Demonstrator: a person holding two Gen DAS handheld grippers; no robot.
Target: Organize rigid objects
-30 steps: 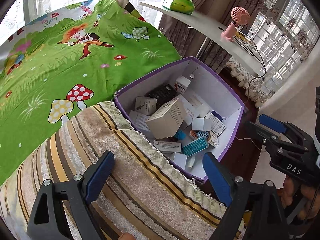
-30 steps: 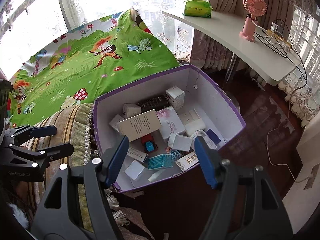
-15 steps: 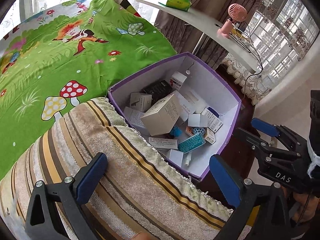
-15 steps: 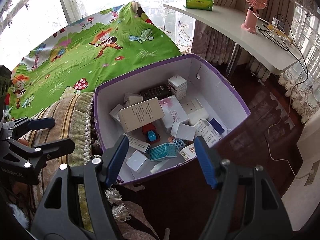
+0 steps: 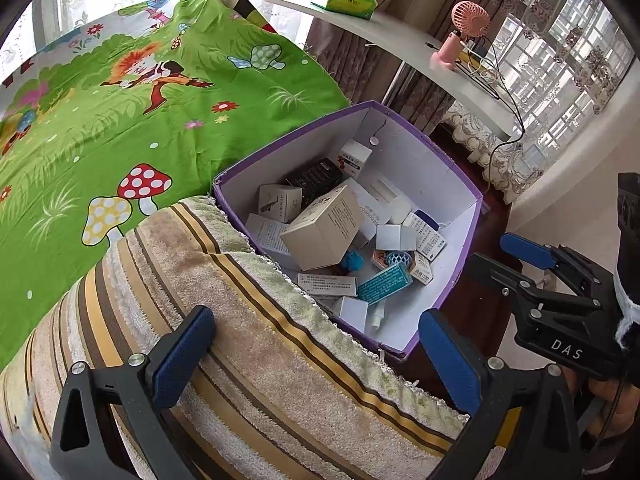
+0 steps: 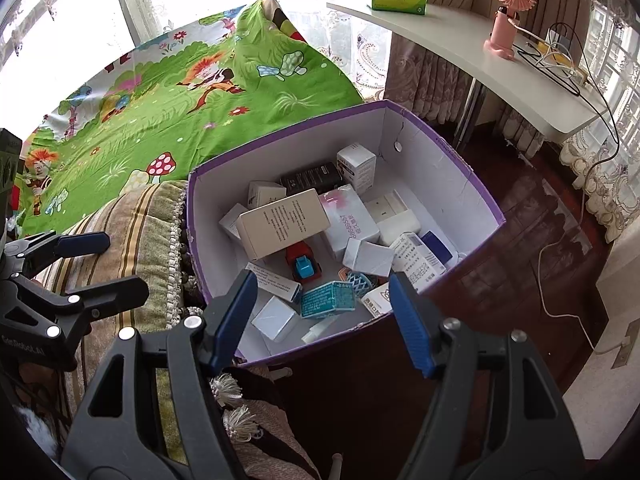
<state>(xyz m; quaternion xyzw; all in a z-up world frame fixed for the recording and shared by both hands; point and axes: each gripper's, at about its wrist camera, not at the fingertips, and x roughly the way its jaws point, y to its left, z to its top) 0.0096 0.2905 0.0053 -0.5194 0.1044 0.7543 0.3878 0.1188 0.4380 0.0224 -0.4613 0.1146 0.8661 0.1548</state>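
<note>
Both tongs stand wide open and empty: your left tongs [image 5: 316,354] hang over the striped cushion [image 5: 248,344] at lower centre of the left view, your right tongs [image 6: 322,320] over the near wall of the purple box [image 6: 476,196] at lower centre of the right view.

Location of task items: all the rigid objects I can see lie jumbled inside the purple box, mid-frame in both views. None shows on the green bedsheet [image 6: 192,96] at upper left.

Step, judged: this fits either a box already filled or one about to be sorted out; the pictures do not settle which. No piece is in hand. Any pick would call for your right tongs to come down squarely over a single free-lying item, since the cartons overlap.

Count, right view:
- large beige carton [image 6: 284,224]: 1, tilted on top of others
- black box [image 6: 316,176]: 1
- teal box [image 6: 328,300]: 1
- toy truck [image 6: 304,266]: 1
- white cartons: roughly ten; several partly buried, so not exact
- small white tube [image 6: 318,330]: 1
</note>
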